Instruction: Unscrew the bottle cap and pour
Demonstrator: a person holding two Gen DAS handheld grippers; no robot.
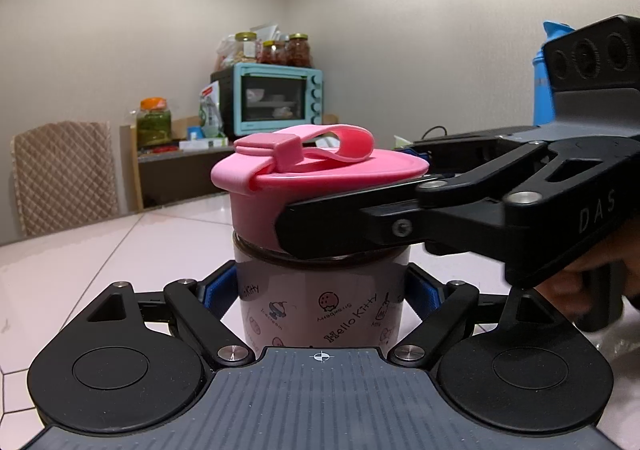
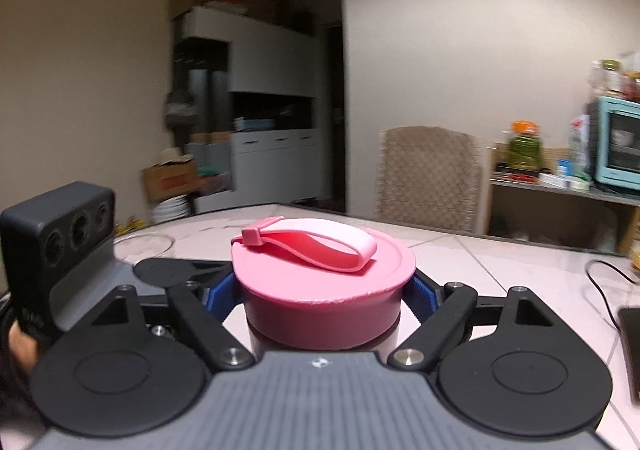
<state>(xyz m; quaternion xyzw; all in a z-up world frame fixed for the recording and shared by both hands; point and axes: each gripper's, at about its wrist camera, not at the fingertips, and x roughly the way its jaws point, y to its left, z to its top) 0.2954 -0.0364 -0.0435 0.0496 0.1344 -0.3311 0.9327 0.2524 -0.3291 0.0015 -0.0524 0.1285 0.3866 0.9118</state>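
walls (image 1: 400,10): plain beige | table (image 1: 80,250): white tiled | quilted chair (image 1: 64,174) | teal oven (image 1: 276,98) on shelf

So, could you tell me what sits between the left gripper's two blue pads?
The left wrist view shows the bottle body clamped between the left gripper pads, below the pink cap.

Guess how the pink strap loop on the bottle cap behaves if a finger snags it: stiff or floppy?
Probably floppy: the strap loop sags in a soft curve and lies on the pink cap, looking like thin silicone. It would likely bend rather than carry a turn, so the right gripper clamping the cap's rim seems wiser. One end sits in a tab, so it should stay attached.
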